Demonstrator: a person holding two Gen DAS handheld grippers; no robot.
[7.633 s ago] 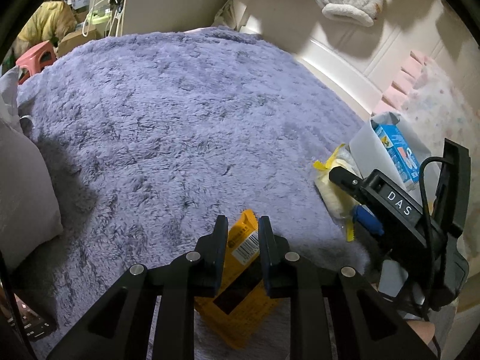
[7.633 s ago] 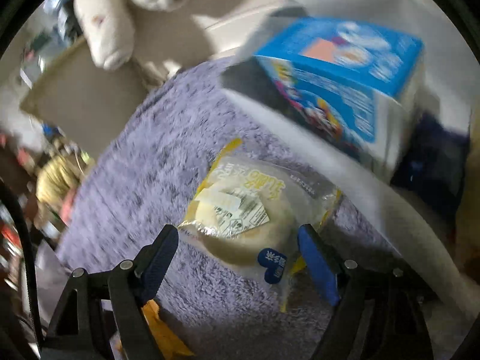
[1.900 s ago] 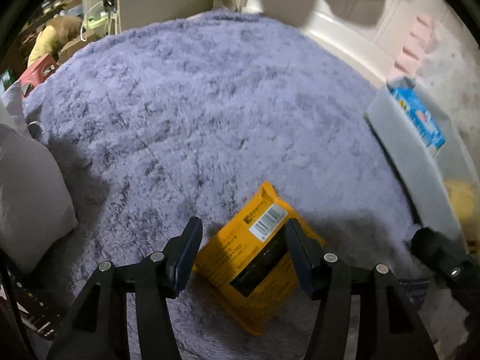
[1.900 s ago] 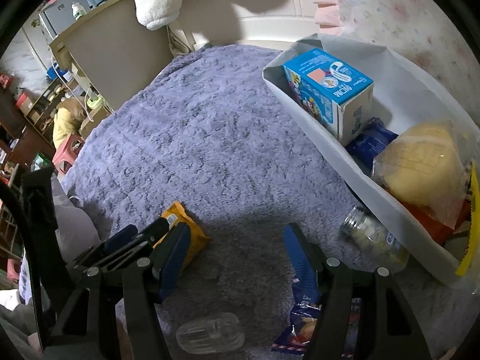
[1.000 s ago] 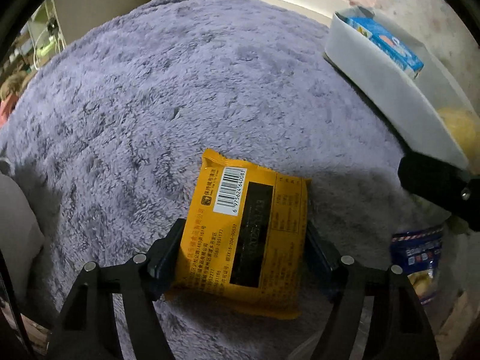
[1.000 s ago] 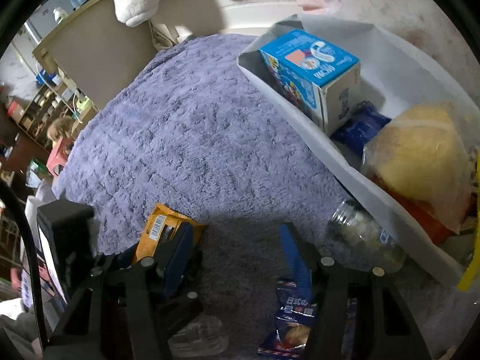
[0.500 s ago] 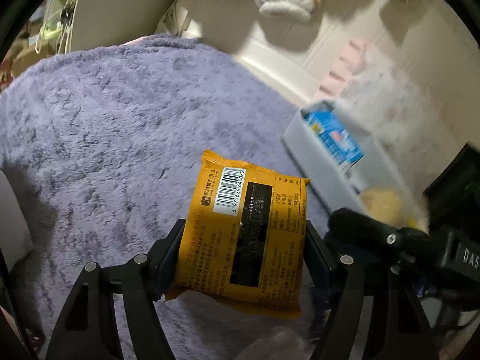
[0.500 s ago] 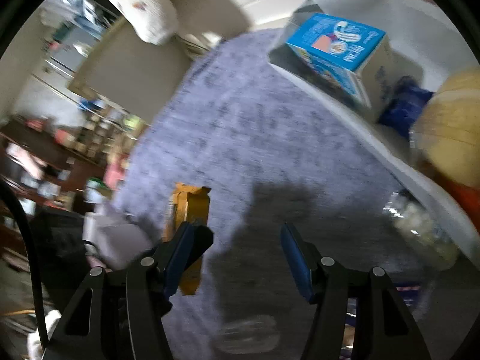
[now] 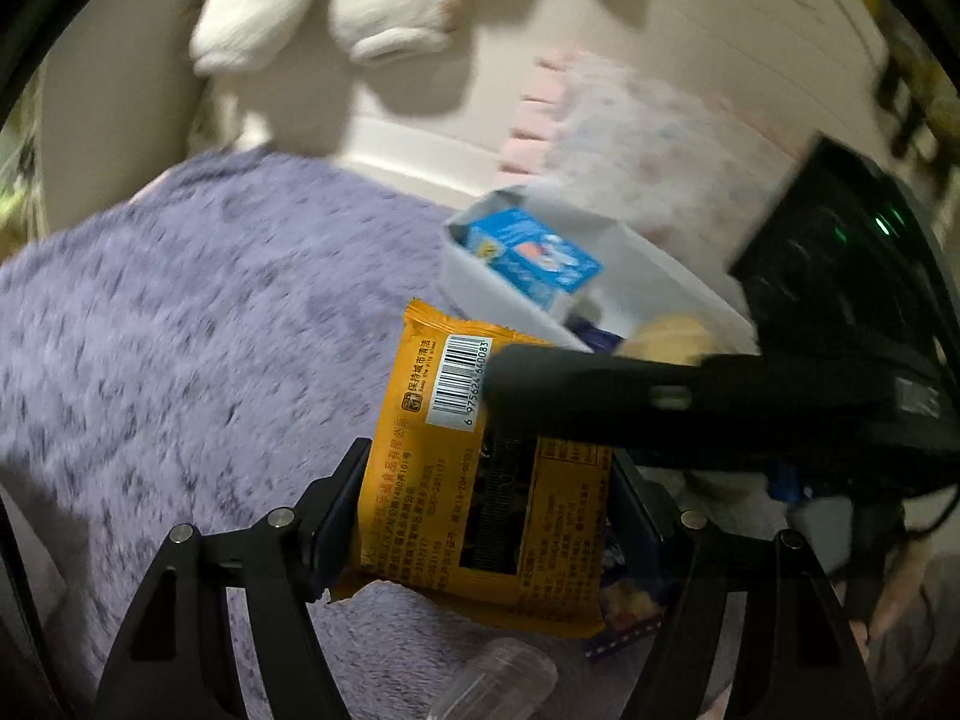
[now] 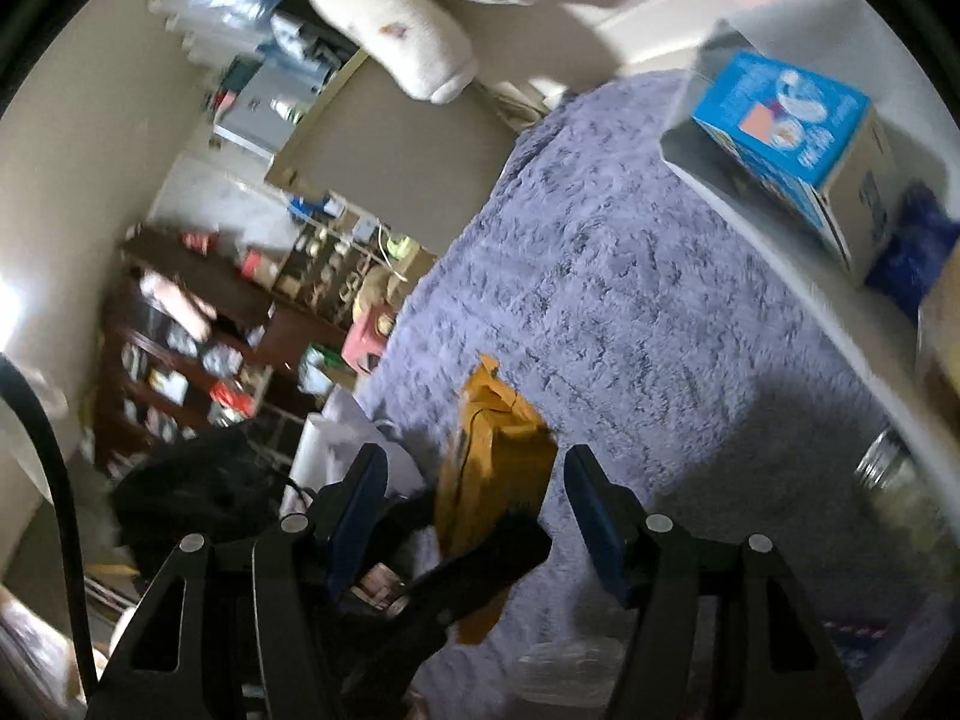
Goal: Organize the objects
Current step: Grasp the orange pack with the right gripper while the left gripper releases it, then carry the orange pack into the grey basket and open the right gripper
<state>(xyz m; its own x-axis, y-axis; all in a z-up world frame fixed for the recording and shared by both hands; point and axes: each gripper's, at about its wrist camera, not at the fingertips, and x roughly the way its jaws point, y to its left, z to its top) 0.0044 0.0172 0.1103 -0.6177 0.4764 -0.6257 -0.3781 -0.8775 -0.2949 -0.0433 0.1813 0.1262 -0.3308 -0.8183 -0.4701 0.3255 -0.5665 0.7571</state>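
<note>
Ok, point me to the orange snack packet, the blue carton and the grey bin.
orange snack packet [image 9: 480, 480], left wrist view, middle of its printed back.
blue carton [image 10: 780, 114], right wrist view, its top face.
grey bin [image 9: 480, 282], left wrist view, its near outer wall.

Cream plush toy [image 9: 336, 18] hanging above, dark cluttered shelving [image 10: 180, 348] — pink stool [image 10: 366, 339] beside it

The orange packet [image 9: 480, 468] is clamped flat between two black fingers, lifted clear of the purple rug [image 9: 180, 330], barcode side up (its print is too small to read). Beyond it stands the grey bin [image 9: 498, 294], already holding a blue carton [image 9: 534, 258] upright at its far end and a yellowish bun [image 9: 672, 333].
</note>
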